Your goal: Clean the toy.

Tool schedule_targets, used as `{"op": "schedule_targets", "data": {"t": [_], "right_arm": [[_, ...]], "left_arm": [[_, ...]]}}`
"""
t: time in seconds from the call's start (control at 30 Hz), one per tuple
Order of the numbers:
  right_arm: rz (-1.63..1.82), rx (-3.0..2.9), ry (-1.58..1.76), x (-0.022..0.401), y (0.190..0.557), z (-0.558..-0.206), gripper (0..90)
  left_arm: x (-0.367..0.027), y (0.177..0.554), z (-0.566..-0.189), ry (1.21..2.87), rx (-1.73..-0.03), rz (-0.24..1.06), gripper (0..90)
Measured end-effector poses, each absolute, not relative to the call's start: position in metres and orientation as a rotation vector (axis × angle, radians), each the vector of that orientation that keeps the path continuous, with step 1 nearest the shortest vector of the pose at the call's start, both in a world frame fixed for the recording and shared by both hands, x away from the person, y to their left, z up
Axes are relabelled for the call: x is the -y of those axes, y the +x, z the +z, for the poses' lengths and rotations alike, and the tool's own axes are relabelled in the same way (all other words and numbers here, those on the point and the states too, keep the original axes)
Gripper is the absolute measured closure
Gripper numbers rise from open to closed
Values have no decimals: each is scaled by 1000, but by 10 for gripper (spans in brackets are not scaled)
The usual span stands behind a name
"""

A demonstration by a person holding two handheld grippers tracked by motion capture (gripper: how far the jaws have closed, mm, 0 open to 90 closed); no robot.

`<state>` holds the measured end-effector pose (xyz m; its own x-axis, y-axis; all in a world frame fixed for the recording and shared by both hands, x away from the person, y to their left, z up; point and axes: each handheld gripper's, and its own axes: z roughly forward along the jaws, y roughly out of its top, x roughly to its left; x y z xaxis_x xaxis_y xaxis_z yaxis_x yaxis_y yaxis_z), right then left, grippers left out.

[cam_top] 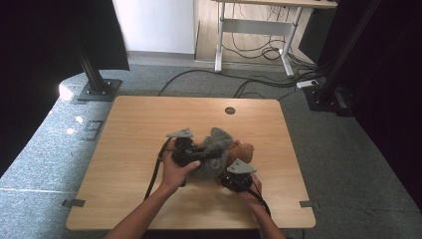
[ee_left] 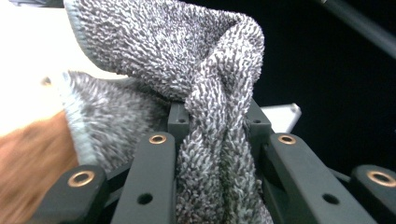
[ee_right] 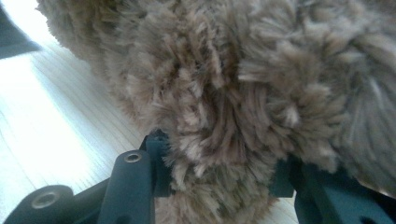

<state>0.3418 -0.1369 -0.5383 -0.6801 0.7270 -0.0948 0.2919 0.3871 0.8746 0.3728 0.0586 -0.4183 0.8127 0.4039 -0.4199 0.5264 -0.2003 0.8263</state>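
Note:
A grey terry towel (cam_top: 217, 144) lies bunched at the middle of the wooden table (cam_top: 139, 129), draped partly over a brown furry plush toy (cam_top: 243, 149). My left gripper (cam_top: 210, 155) comes in from the left and is shut on a fold of the towel (ee_left: 215, 154), which hangs pinched between its jaws (ee_left: 214, 119) and is lifted off the table. The brown plush (ee_left: 28, 172) shows blurred at that view's lower left. My right gripper (cam_top: 235, 168) sits just in front of the toy. Its jaws (ee_right: 219, 163) press into the plush fur (ee_right: 243, 93), which bulges between them.
A round cable hole (cam_top: 230, 110) is near the table's far edge. Black stand bases (cam_top: 99, 90) (cam_top: 326, 98) rest on the grey carpet at both far corners. Cables (cam_top: 259, 82) and a white desk frame (cam_top: 254, 27) lie beyond.

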Motion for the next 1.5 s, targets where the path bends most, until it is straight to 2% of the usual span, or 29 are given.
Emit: {"op": "schedule_targets", "data": {"t": [0.07,0.13,0.33,0.47,0.57,0.6,0.63,0.73,0.83,0.97,1.07,1.17,1.3,1.47,1.5], "right_arm": [[1232,-2182,879,136,341,-538,545],[1229,-2175,896,136,341,-539,551],[1210,-2179,853,137,341,-541,578],[1210,-2185,852,137,341,-542,583],[1213,-2187,860,138,340,-542,585],[1216,-2187,864,138,340,-542,585],[1219,-2185,865,138,341,-542,587],[1226,-2182,878,139,341,-542,589],[1235,-2181,882,140,341,-543,591],[1236,-2182,884,140,341,-543,592],[1242,-2179,889,140,341,-543,592],[1247,-2183,890,141,342,-543,592],[1247,-2184,891,141,341,-543,592],[1255,-2185,905,144,342,-544,592],[1263,-2185,917,145,343,-545,593]], "left_arm": [[-36,382,-426,1929,-742,-85,708],[-30,392,-437,1958,-791,-96,708],[-55,401,-448,1923,-871,-100,719],[-103,402,-447,1875,-939,-42,719],[-137,406,-449,1801,-989,-68,719],[-137,406,-449,1801,-989,-68,720],[-160,405,-450,1751,-1011,-70,720],[-195,401,-456,1730,-1071,2,721],[-224,406,-478,1654,-1148,-93,720],[-248,411,-500,1597,-1246,-114,720],[-254,415,-516,1611,-1298,-136,719],[-250,415,-526,1713,-1345,-59,720],[-252,419,-543,1705,-1389,-133,719],[-251,410,-519,1673,-1299,-85,721],[-248,402,-498,1632,-1218,-64,721]]}}
